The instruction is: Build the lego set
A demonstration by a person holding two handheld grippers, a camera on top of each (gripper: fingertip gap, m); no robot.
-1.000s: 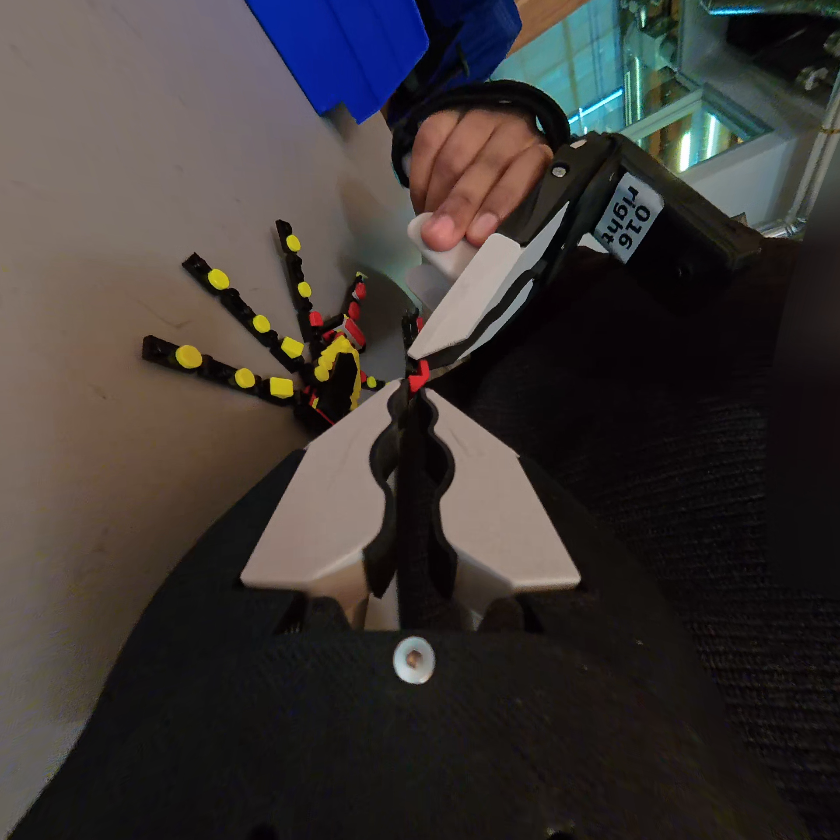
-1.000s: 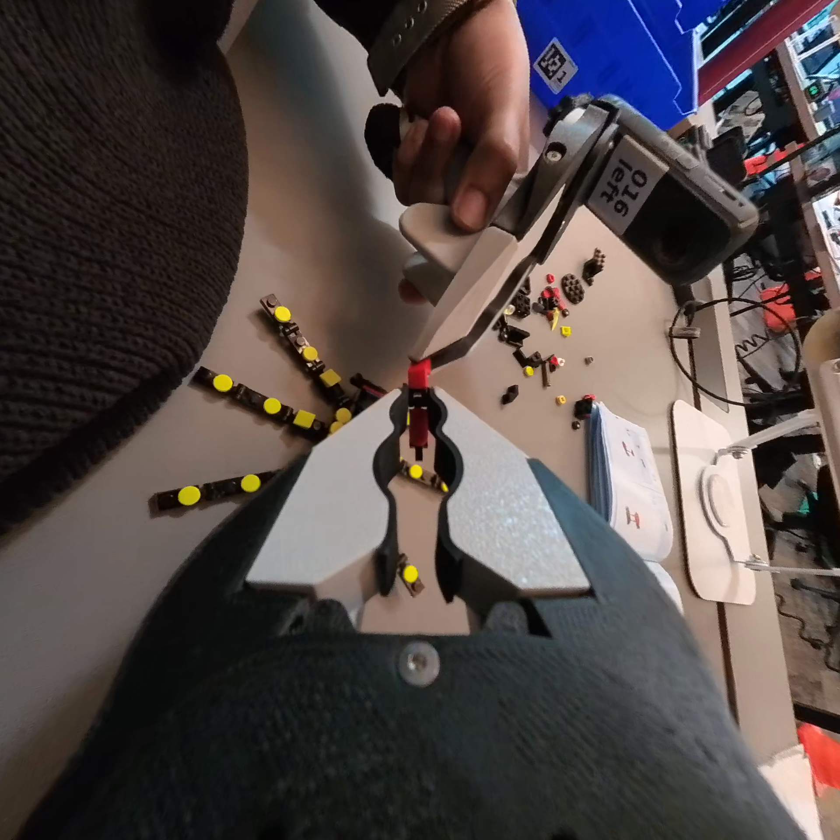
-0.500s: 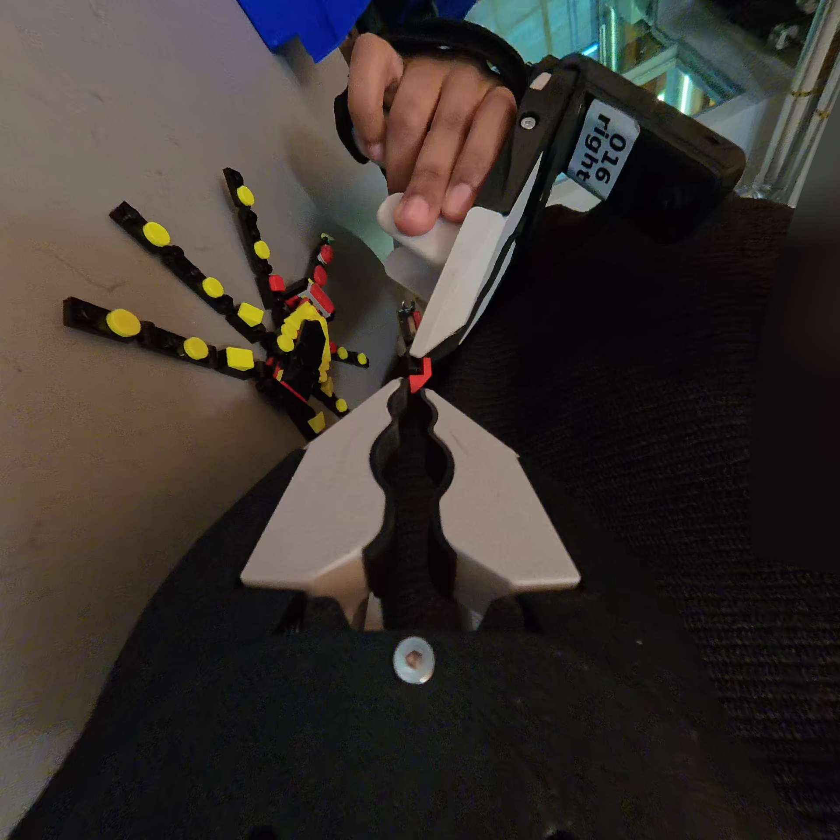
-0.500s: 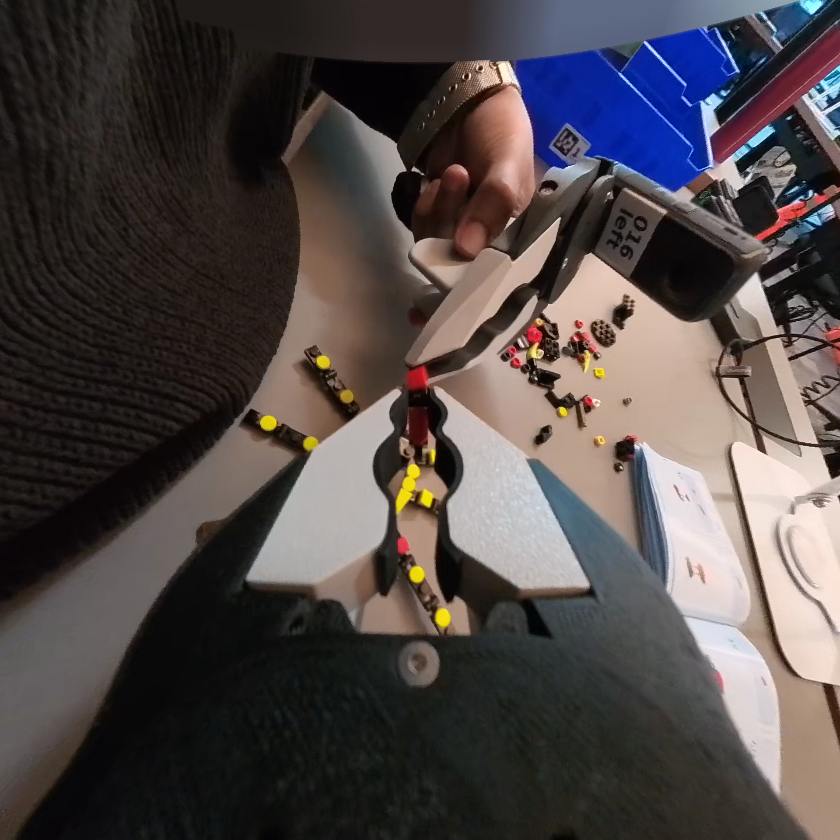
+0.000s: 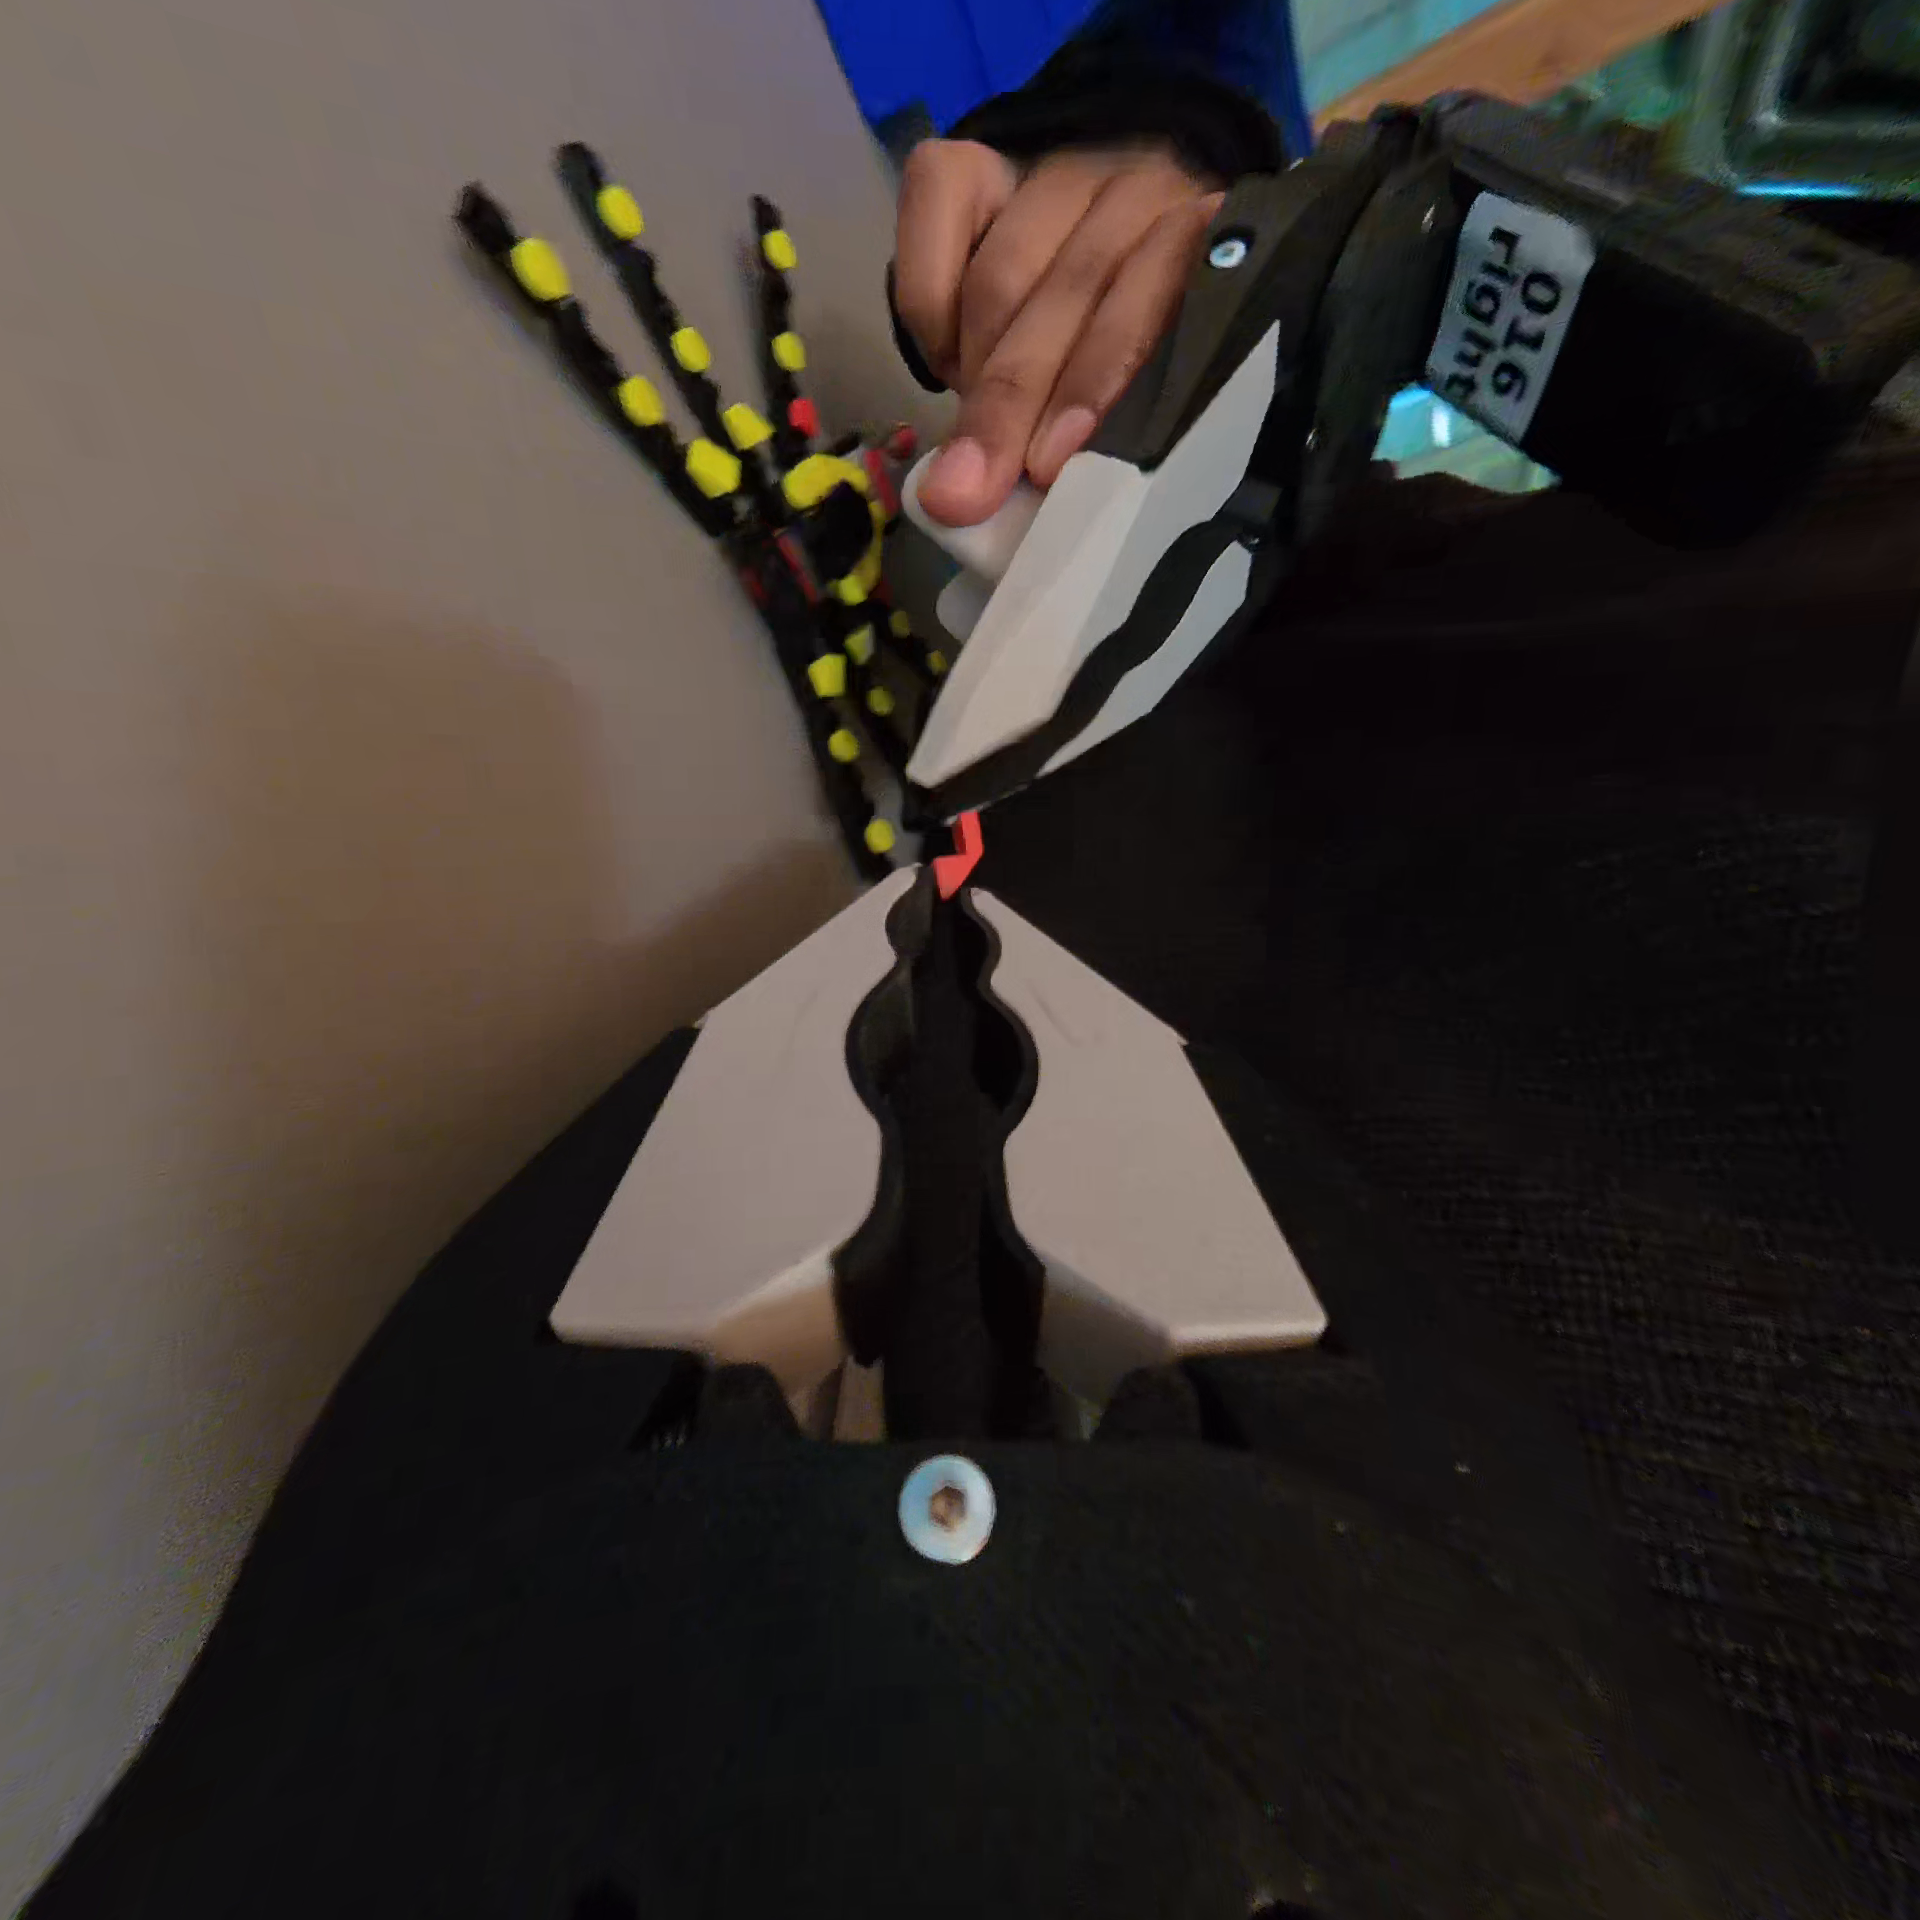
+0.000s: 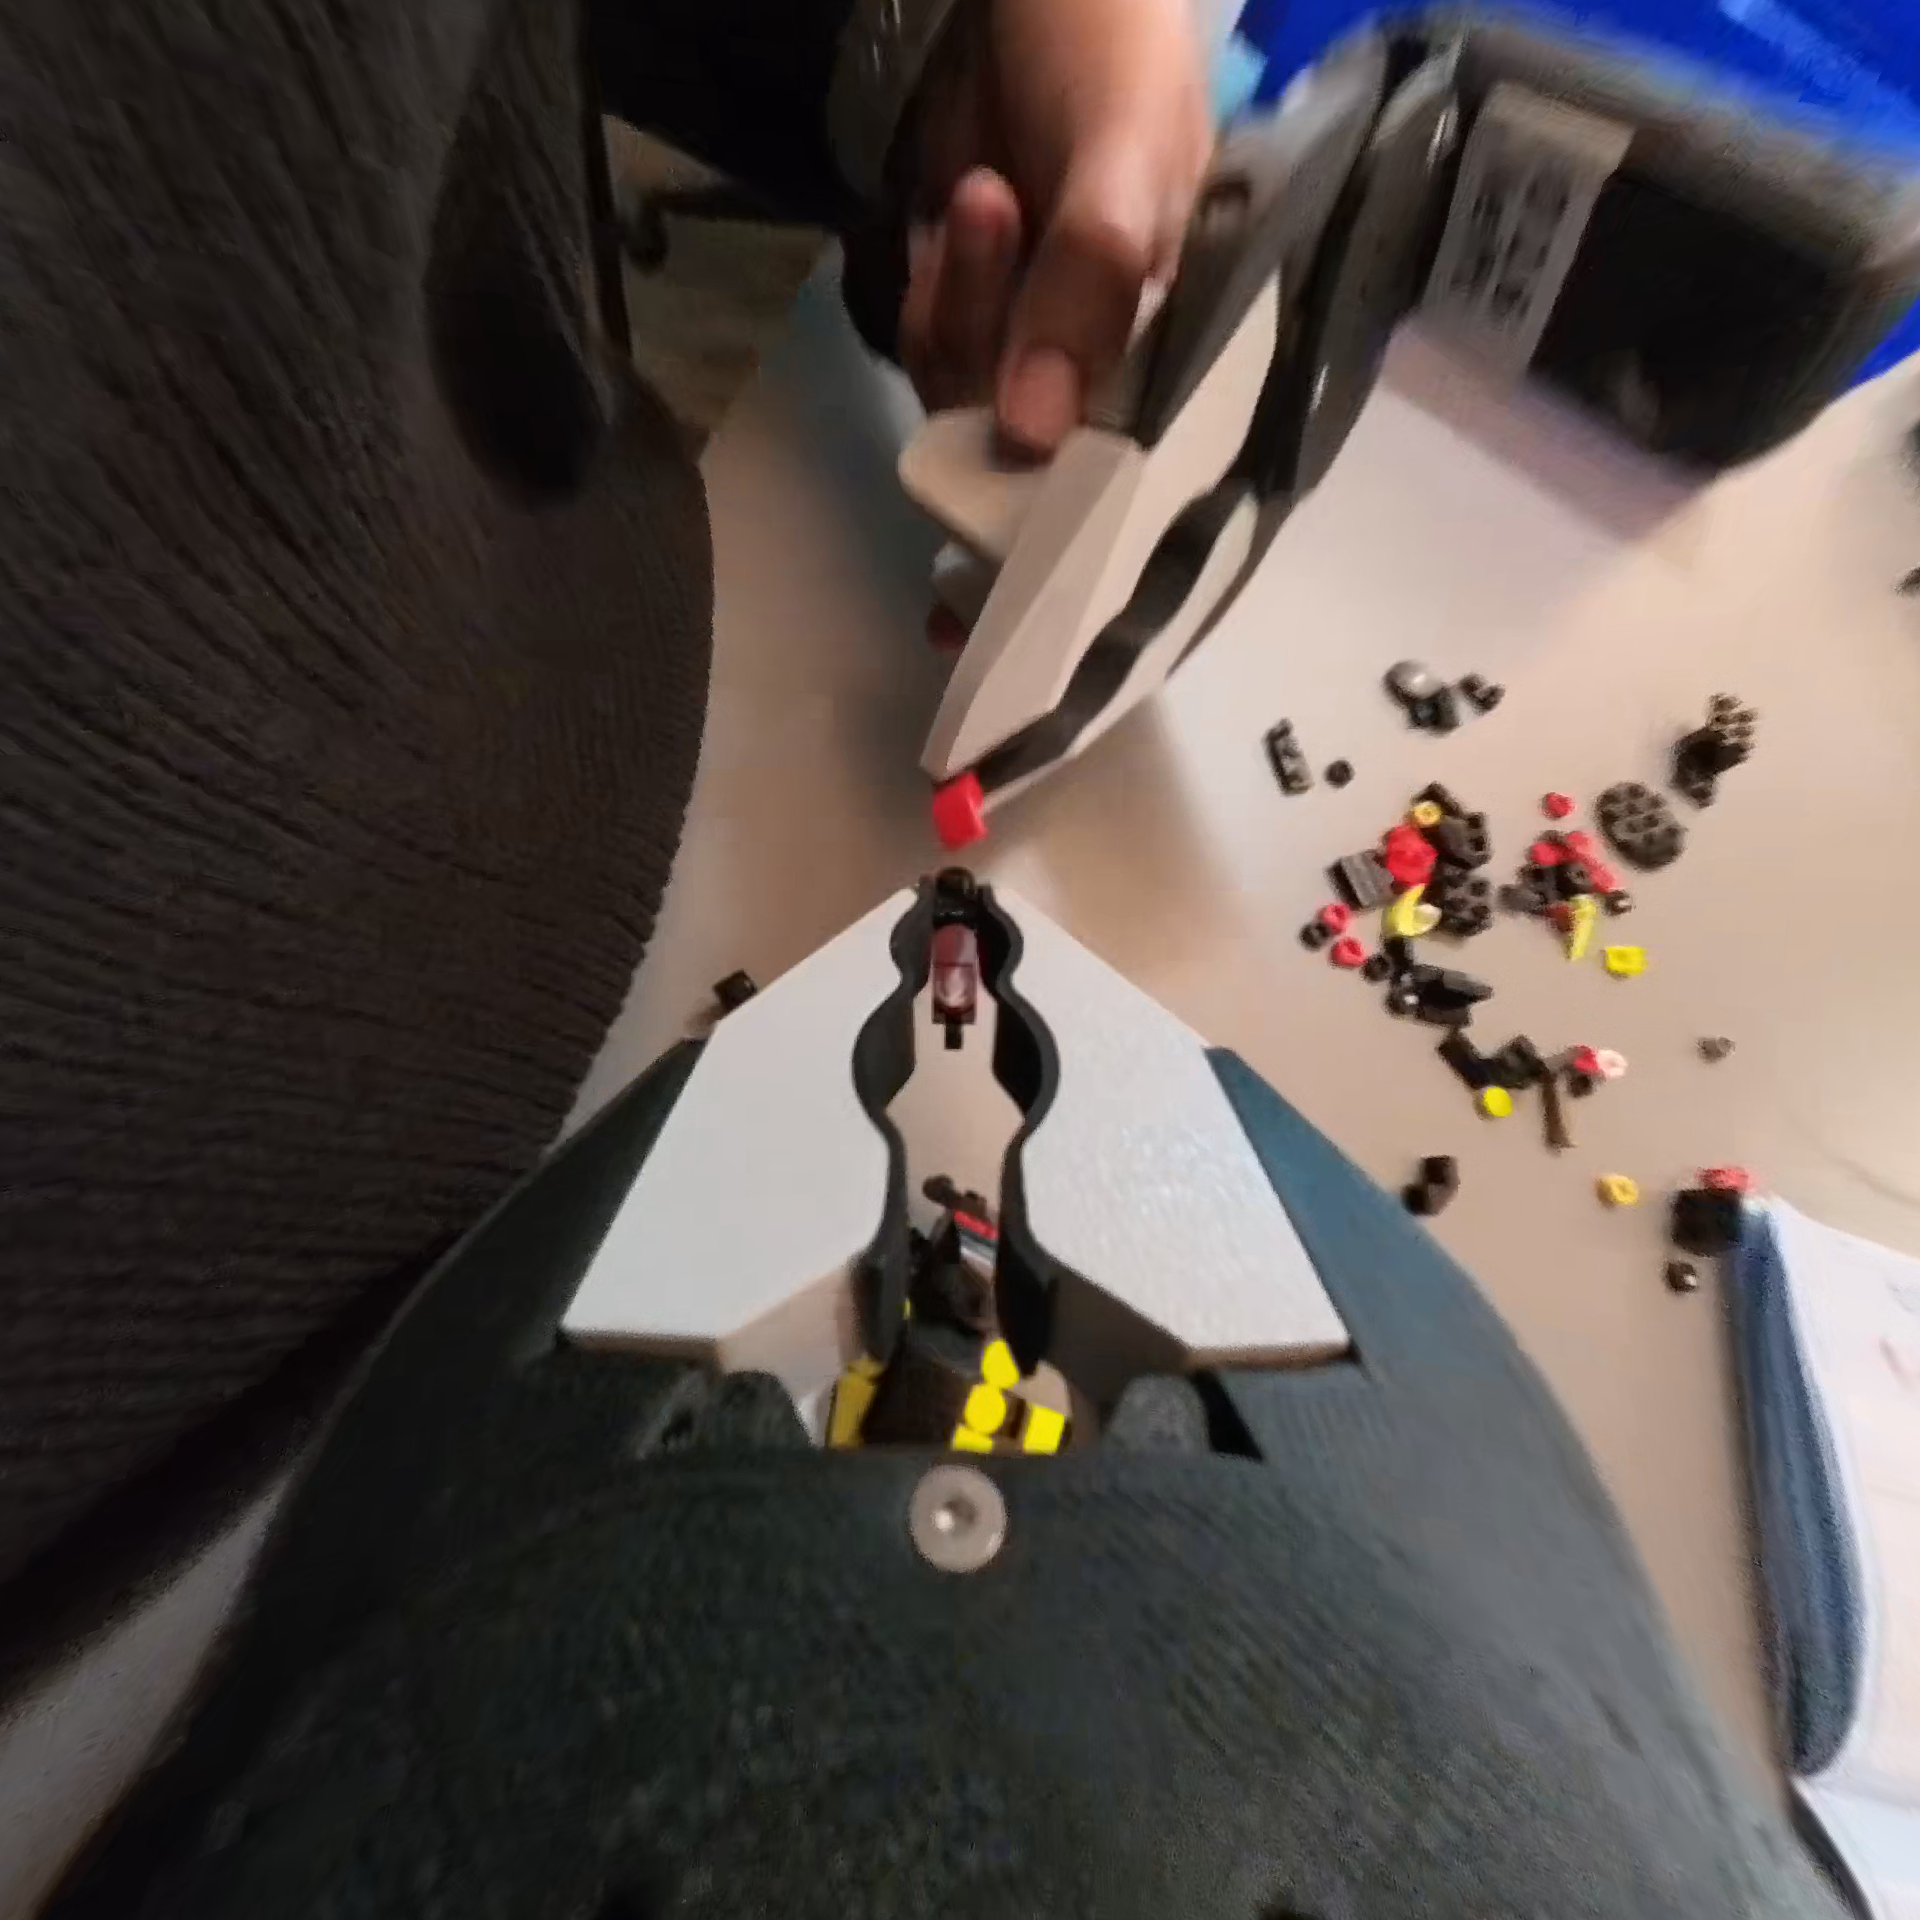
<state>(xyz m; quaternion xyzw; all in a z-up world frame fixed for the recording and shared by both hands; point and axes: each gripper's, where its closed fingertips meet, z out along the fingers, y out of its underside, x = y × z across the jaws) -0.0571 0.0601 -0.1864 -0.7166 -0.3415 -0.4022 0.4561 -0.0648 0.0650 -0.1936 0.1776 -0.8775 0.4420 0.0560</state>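
Note:
My left gripper [image 5: 940, 899] is shut on a small red brick [image 5: 957, 858]. It also shows in the right wrist view [image 6: 956, 779], with the red brick [image 6: 958, 812] sticking out of its tips. My right gripper [image 6: 954, 899] is shut on a small dark red and black piece [image 6: 954, 966]. It meets the left one tip to tip [image 5: 930, 805] above the table. In the blurred right wrist view a small gap shows between the two pieces. The black spider-like model with yellow studs [image 5: 769, 499] lies on the table behind the tips, and partly shows under my right gripper [image 6: 966, 1392].
A scatter of loose black, red and yellow pieces [image 6: 1455, 904] lies on the beige table [image 6: 1351, 468] to the right. An instruction booklet [image 6: 1829, 1455] lies at the right edge. The person's dark sweater [image 6: 260, 623] is close on the left. A blue bin [image 5: 935, 42] stands at the back.
Both grippers have swung over the model, staying tip to tip. The red brick and the dark piece, touching before, now show a small gap. Both views are blurred by motion.

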